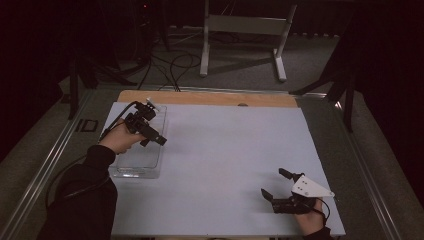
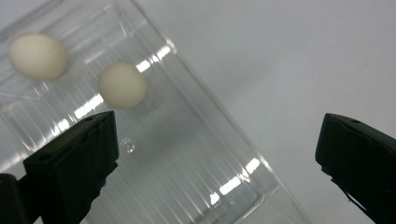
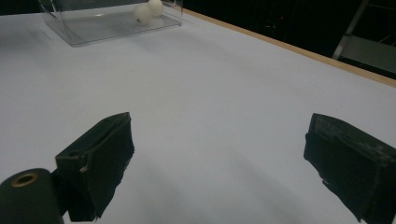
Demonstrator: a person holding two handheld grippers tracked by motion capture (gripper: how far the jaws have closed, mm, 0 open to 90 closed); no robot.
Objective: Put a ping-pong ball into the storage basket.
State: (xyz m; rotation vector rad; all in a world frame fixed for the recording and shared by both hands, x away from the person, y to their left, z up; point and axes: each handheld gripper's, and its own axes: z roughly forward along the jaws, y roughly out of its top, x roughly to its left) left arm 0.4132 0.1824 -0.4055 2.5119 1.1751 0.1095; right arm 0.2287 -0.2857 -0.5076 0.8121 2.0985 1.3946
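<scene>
A clear plastic box [image 1: 136,171] stands at the left of the table. Two white balls lie in it, one [image 2: 37,56] at the far end and one [image 2: 122,85] closer in; both show in the right gripper view too [image 3: 142,12] [image 3: 155,6]. My left gripper [image 1: 154,141] hangs above the box [image 2: 187,163], open, with nothing between its jaws [image 2: 219,119]. Open too, my right gripper [image 1: 272,181] rests low near the table's front right corner, and there is bare mat between its jaws [image 3: 219,119]. It faces the box [image 3: 93,23] across the table.
A pale mat [image 1: 225,145] covers the table, with a wooden strip [image 1: 210,98] along the far edge. Behind the table, a white metal stand [image 1: 242,25] and dark cables [image 1: 175,65] sit on the floor. Dark posts stand at both far sides.
</scene>
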